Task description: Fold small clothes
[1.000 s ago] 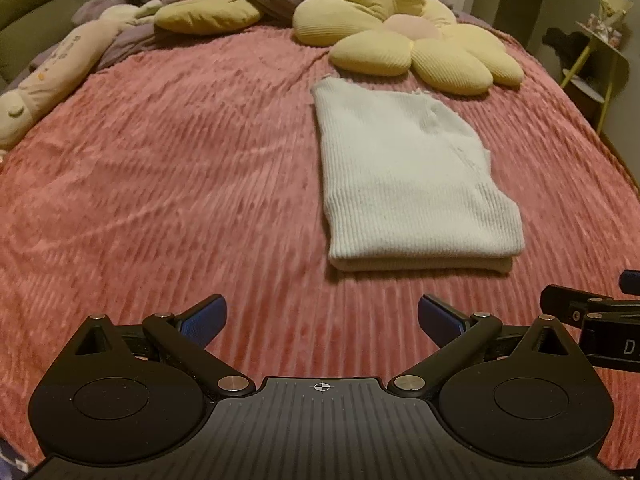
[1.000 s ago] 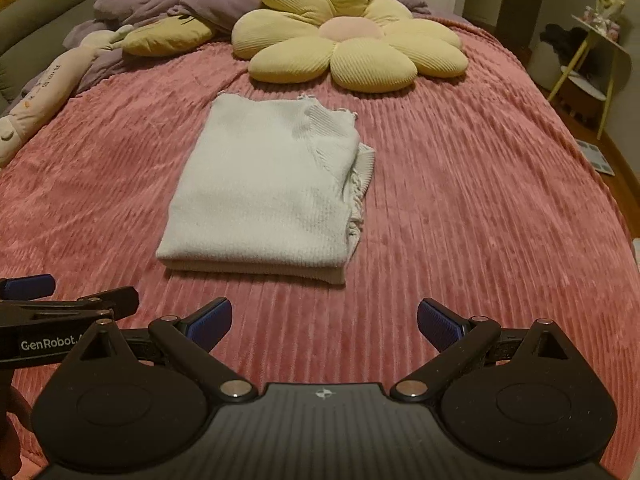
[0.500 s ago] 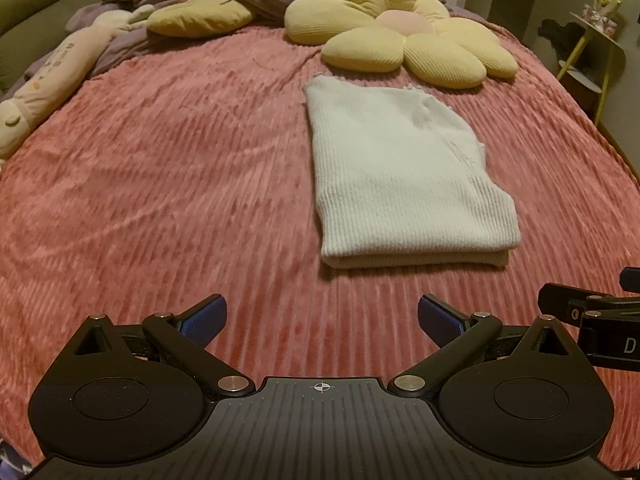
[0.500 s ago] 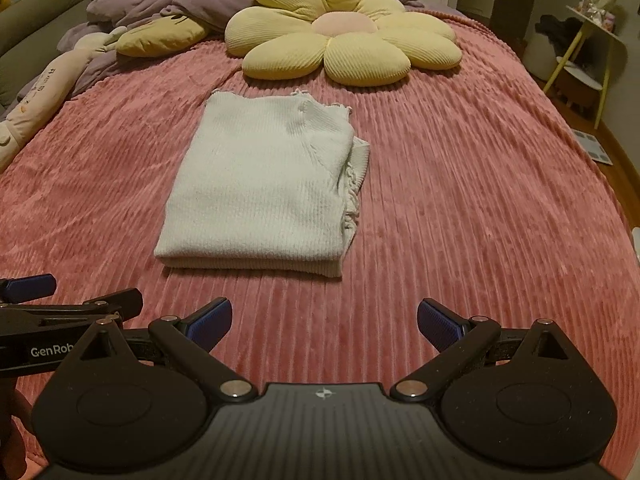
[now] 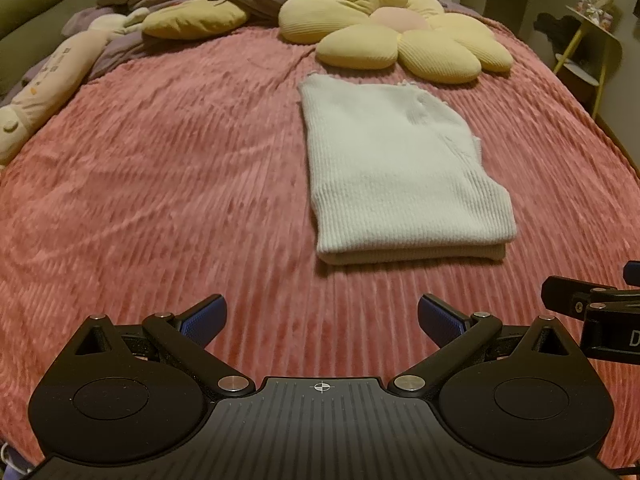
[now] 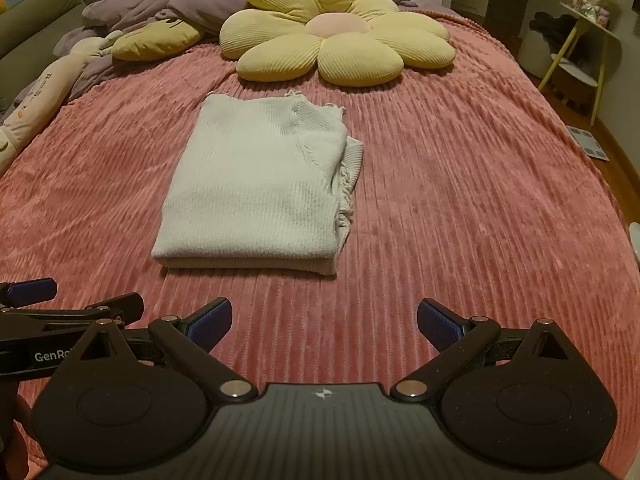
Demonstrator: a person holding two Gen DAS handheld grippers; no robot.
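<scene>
The white knit garment [image 5: 404, 176] looks soft, light and limp, a ribbed sweater-like piece that will sag and slide apart in its layers if lifted by one corner only; I judge the best hold to be on the thick folded edge nearest the cameras, pinching all layers at its two near corners, one corner for each gripper. The ribbed knit should give decent friction against the blue pads, though the loose frayed trim on its right side could snag or drag. It lies on the pink ribbed bedspread [image 5: 160, 184], folded into a neat rectangle of at least two layers, its near edge doubled and plump, its far edge close to the yellow flower cushion [image 5: 396, 36] but apart from it. In the left wrist view it sits toward 1 o'clock from the left gripper [image 5: 320, 320]; in the right wrist view the garment [image 6: 260, 184] sits toward 11 o'clock from the right gripper [image 6: 324, 318]. Both pairs of fingers are spread wide and hold nothing, hovering over the bedspread on the near side of the garment and well short of it. The two grippers are side by side, each showing at the edge of the other's view. The fold looks largely complete
</scene>
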